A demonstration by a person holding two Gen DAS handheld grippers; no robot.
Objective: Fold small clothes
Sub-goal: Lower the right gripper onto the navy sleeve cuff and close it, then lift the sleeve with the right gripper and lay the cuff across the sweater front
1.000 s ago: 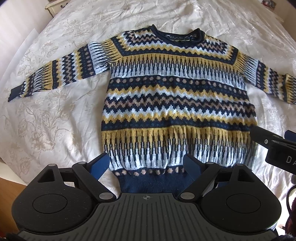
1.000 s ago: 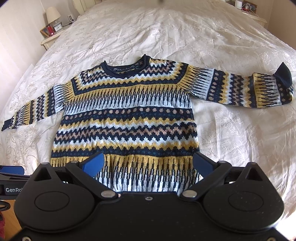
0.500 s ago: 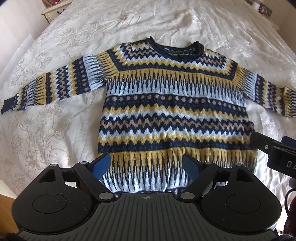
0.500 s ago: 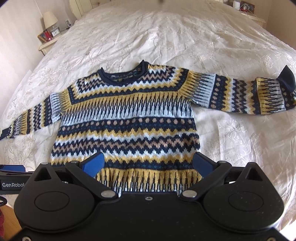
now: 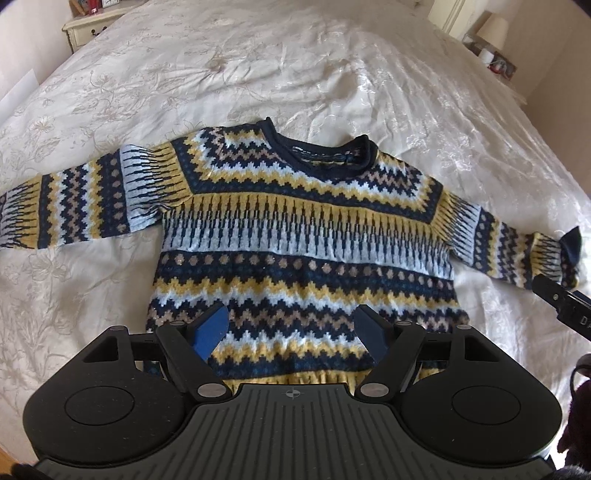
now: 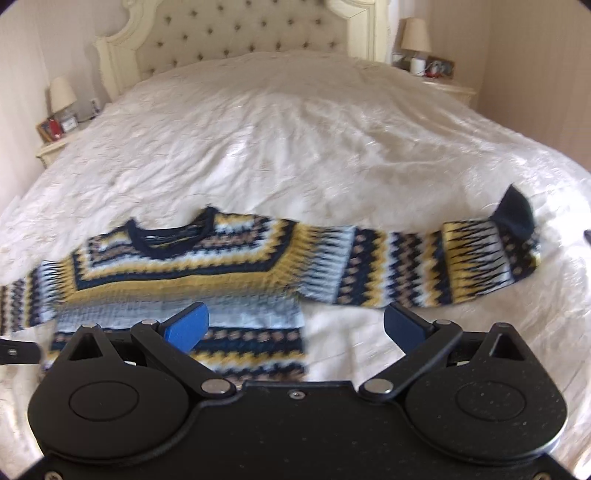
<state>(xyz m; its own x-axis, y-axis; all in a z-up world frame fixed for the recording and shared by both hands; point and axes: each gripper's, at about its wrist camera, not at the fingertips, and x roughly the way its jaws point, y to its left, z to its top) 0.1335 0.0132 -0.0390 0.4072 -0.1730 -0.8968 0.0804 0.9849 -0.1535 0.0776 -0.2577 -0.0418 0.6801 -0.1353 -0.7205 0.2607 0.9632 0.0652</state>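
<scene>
A navy, yellow and white patterned sweater point(image 5: 303, 236) lies flat, front up, on the bed with both sleeves spread out. My left gripper point(image 5: 293, 330) hovers above its lower body; the jaws are closing but stand well apart with nothing pinched between the blue pads. In the right wrist view the sweater point(image 6: 192, 273) fills the lower left. Its right sleeve point(image 6: 436, 266) runs to a turned-up navy cuff point(image 6: 515, 214). My right gripper point(image 6: 295, 325) is open over the sweater's right side edge, below the armpit, holding nothing. The hem is hidden behind the gripper bodies.
The white embroidered bedspread point(image 6: 332, 129) covers a wide bed with a tufted headboard point(image 6: 236, 33). Nightstands with lamps stand at both sides of the headboard point(image 6: 59, 125) point(image 6: 424, 62). The other gripper's black tip shows at the right edge point(image 5: 565, 306).
Both views have slid up the sweater from the hem toward the chest. The right view tilted up and shifted right, now showing the headboard and right sleeve. Left jaws narrowed slightly.
</scene>
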